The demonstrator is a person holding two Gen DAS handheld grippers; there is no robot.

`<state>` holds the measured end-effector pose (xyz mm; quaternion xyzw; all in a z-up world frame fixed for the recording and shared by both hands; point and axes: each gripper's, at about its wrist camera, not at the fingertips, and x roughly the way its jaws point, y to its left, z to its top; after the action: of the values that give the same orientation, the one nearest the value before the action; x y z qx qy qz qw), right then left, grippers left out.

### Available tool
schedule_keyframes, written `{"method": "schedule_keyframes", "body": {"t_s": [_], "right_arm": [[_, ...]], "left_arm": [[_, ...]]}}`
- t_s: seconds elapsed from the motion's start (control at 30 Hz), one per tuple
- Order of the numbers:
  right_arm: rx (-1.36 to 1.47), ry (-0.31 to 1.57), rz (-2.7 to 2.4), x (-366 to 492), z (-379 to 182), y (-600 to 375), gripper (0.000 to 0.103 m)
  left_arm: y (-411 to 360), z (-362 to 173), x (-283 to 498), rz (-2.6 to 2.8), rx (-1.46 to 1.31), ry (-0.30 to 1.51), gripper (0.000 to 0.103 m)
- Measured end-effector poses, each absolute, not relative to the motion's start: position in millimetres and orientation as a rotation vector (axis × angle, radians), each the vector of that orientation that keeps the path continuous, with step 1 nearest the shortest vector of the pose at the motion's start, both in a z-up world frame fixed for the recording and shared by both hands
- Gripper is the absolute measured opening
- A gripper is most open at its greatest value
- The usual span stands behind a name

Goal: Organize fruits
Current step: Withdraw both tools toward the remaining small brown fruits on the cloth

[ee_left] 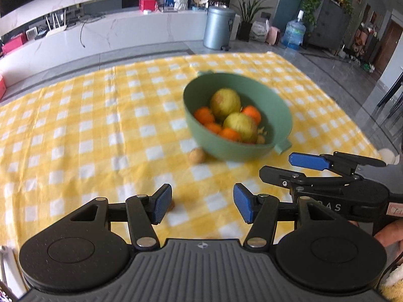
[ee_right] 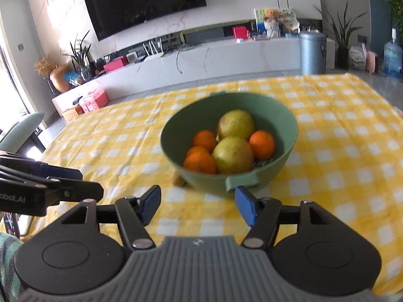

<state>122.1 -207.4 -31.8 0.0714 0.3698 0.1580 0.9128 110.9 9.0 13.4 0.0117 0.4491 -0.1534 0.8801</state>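
Note:
A green bowl [ee_left: 201, 125] [ee_right: 282, 115] stands on the yellow checked cloth [ee_left: 75, 138] and holds two yellow-green round fruits [ee_left: 225, 102] [ee_right: 235, 124] and several oranges [ee_left: 204, 114] [ee_right: 262, 143]. A small brown fruit [ee_left: 197, 155] [ee_right: 178, 178] lies on the cloth against the bowl's near left side. Another small brown piece [ee_left: 172, 205] peeks out beside my left finger. My left gripper [ee_left: 202, 205] is open and empty, short of the bowl. My right gripper [ee_right: 197, 203] is open and empty, close in front of the bowl's handle [ee_right: 241, 181]; it also shows in the left wrist view [ee_left: 284, 168].
The table's far edge borders a tiled floor with a grey bin [ee_left: 217, 26], a water jug [ee_left: 293, 34] and plants. A white TV bench [ee_right: 201, 58] runs along the far wall. A green chair [ee_right: 21, 130] stands off the table's left side.

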Motion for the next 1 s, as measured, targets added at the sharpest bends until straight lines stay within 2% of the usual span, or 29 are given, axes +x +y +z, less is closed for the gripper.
{"method": "schedule_keyframes", "body": {"t_s": [0.27,0.33,0.53,0.63,0.77,0.93,1.0], "right_arm": [[0.230,0.875,0.419,115.0,-58.5,-191.3,0.061],[0.248,0.923,0.452,116.7,-66.1,-186.8,0.052],[0.303,1.006,0.553,119.0,-81.1,-170.1,0.035],[0.318,1.025,0.584,117.5,-85.7,-163.8,0.029],[0.329,1.062,0.591,120.1,-92.4,-159.8,0.028],[0.349,1.097,0.591,124.9,-98.9,-159.3,0.020],[0.360,1.112,0.598,126.0,-100.7,-158.5,0.020]], "left_arm": [[31.9,-15.8,102.9,-0.293,-0.006,0.990,0.066],[34.9,-21.4,101.8,-0.291,-0.021,0.999,0.066],[43.9,-36.3,99.0,-0.273,-0.044,1.020,0.066],[50.2,-44.5,99.9,-0.260,-0.066,1.040,0.066],[54.8,-49.4,100.4,-0.251,-0.082,1.051,0.066],[55.0,-50.5,101.2,-0.255,-0.090,1.046,0.066],[56.2,-51.4,102.1,-0.253,-0.098,1.046,0.066]]}}
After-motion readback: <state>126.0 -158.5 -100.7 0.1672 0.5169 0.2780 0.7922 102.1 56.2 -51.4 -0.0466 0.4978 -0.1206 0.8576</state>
